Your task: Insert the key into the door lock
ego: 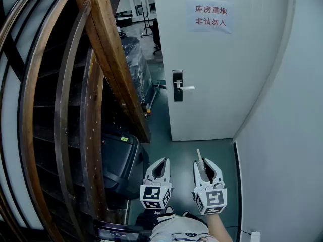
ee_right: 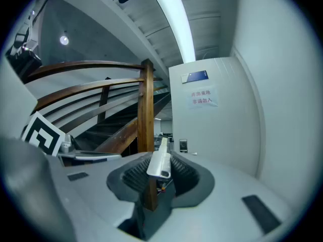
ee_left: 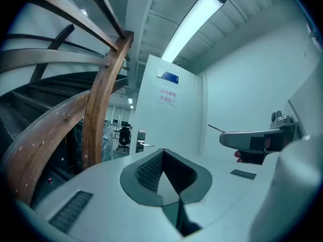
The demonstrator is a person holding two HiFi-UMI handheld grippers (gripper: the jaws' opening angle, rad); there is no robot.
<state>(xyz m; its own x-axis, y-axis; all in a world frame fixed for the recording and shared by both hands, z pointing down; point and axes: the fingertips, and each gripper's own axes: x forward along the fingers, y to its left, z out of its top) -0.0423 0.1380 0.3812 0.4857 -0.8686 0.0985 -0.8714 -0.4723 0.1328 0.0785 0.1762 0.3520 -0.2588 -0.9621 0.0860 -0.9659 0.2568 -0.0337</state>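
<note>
A white door (ego: 222, 74) stands ahead, some way off. Its dark lock plate (ego: 177, 85) carries a silver lever handle (ego: 185, 87). My right gripper (ego: 206, 164) is shut on a thin silvery key (ego: 199, 156) whose blade points forward toward the door. In the right gripper view the key (ee_right: 160, 159) lies between the pads and the lock plate (ee_right: 183, 145) shows small beyond it. My left gripper (ego: 160, 162) hangs beside the right one, shut and holding nothing. In the left gripper view the lock plate (ee_left: 142, 138) is far off, and my left gripper (ee_left: 164, 171) shows only its own pads.
A curved wooden stair railing (ego: 108, 59) fills the left side. A black case (ego: 121, 165) stands at its foot, just left of my grippers. A white wall (ego: 287, 150) closes the right. Plastic-wrapped goods (ego: 135, 64) stand past the doorway. A paper sign (ego: 209, 15) hangs on the door.
</note>
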